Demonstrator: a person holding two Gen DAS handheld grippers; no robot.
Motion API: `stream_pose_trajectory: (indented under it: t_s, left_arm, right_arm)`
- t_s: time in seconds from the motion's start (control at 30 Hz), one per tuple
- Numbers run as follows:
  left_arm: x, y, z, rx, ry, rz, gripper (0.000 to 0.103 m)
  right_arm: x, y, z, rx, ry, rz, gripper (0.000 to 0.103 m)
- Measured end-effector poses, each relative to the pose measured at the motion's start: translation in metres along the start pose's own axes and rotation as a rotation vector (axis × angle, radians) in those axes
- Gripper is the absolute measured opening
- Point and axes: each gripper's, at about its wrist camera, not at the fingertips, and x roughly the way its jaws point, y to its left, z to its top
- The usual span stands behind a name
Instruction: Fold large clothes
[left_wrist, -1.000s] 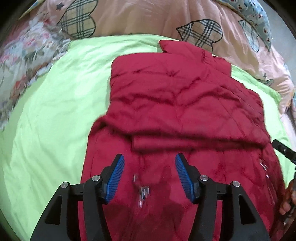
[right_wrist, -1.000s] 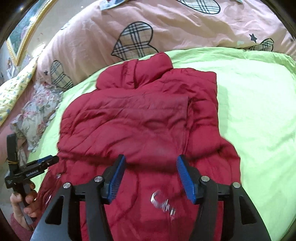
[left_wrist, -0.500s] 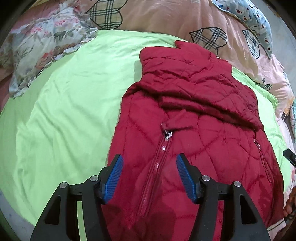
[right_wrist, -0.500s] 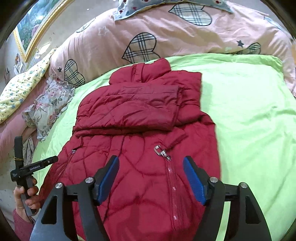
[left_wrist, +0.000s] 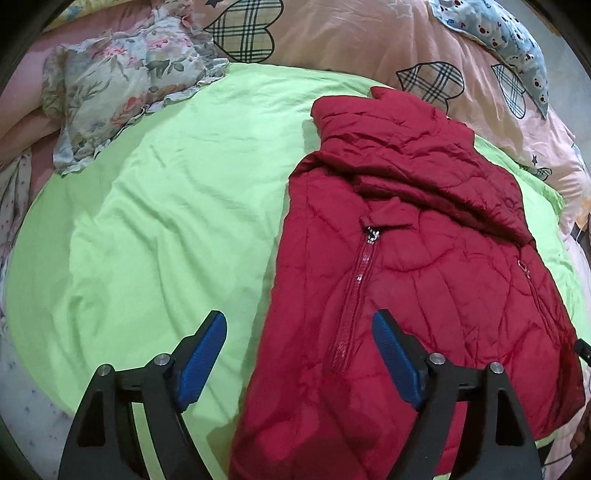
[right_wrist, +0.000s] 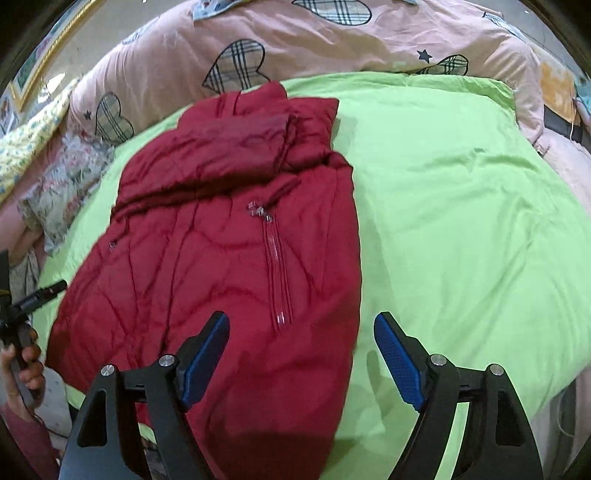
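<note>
Both tongs just opening, empty: left gripper (left_wrist: 299, 354), right gripper (right_wrist: 301, 356). Red jacket (left_wrist: 424, 280) lies flat on green sheet (left_wrist: 166, 221), probably sleeves folded in.

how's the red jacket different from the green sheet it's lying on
The red jacket is dark red, puffy and quilted, with a zipper down its front; the green sheet is pale lime, thin and plain. The jacket lies in folded layers at its collar end; the sheet is spread out in one layer. Both are wrinkled fabric.
</note>
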Motion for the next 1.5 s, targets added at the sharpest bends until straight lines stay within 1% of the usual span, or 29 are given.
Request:
stream_pose_trajectory:
  t_s: [0.1, 0.2, 0.4, 0.43, 0.57, 0.73, 0.87, 0.93, 1.0, 1.07, 1.17, 1.2, 1.23, 1.33, 1.47, 1.5]
  left_arm:
    - [-0.002, 0.004, -0.006, 0.006, 0.005, 0.011, 0.081]
    - [-0.003, 0.009, -0.01, -0.001, 0.016, 0.0, 0.081]
    - [0.005, 0.012, -0.015, 0.01, 0.048, 0.001, 0.082]
    - [0.006, 0.013, -0.017, 0.014, 0.056, -0.002, 0.082]
    - [0.014, 0.015, -0.028, 0.037, 0.091, -0.009, 0.082]
    - [0.012, 0.016, -0.035, 0.046, 0.098, -0.04, 0.082]
    - [0.009, 0.009, -0.039, 0.077, 0.094, -0.079, 0.079]
    - [0.011, 0.006, -0.042, 0.088, 0.103, -0.11, 0.069]
    - [0.012, 0.005, -0.045, 0.09, 0.111, -0.123, 0.066]
    - [0.014, 0.005, -0.047, 0.093, 0.114, -0.126, 0.064]
    - [0.014, 0.007, -0.045, 0.093, 0.116, -0.146, 0.056]
    - [0.013, 0.007, -0.046, 0.095, 0.115, -0.149, 0.05]
    - [0.011, 0.007, -0.046, 0.105, 0.108, -0.151, 0.039]
    - [0.003, 0.004, -0.049, 0.131, 0.085, -0.146, 0.023]
    - [-0.007, 0.0, -0.052, 0.151, 0.063, -0.145, 0.018]
    - [-0.009, 0.0, -0.053, 0.153, 0.059, -0.147, 0.017]
  right_arm:
    - [0.003, 0.003, -0.01, -0.006, 0.032, 0.0, 0.084]
    - [0.007, 0.006, -0.018, -0.005, 0.058, 0.016, 0.084]
    - [0.009, 0.011, -0.03, -0.016, 0.074, 0.039, 0.083]
    - [0.008, 0.01, -0.031, -0.01, 0.076, 0.047, 0.082]
    - [0.006, 0.006, -0.035, 0.007, 0.075, 0.073, 0.072]
    - [0.002, 0.005, -0.04, 0.014, 0.077, 0.089, 0.068]
    - [0.001, 0.005, -0.043, 0.004, 0.077, 0.084, 0.063]
    - [0.001, 0.005, -0.044, -0.005, 0.076, 0.084, 0.061]
    - [0.0, 0.004, -0.045, -0.005, 0.073, 0.091, 0.056]
    - [-0.002, 0.004, -0.046, -0.006, 0.064, 0.105, 0.048]
    - [-0.004, 0.004, -0.047, -0.008, 0.053, 0.119, 0.041]
    - [-0.005, 0.004, -0.048, -0.008, 0.05, 0.125, 0.04]
    - [-0.006, 0.004, -0.048, -0.006, 0.046, 0.13, 0.037]
    - [-0.01, 0.004, -0.048, 0.002, 0.025, 0.158, 0.032]
    - [-0.016, 0.004, -0.049, 0.008, -0.004, 0.206, 0.029]
    - [-0.019, 0.002, -0.049, 0.015, -0.01, 0.23, 0.028]
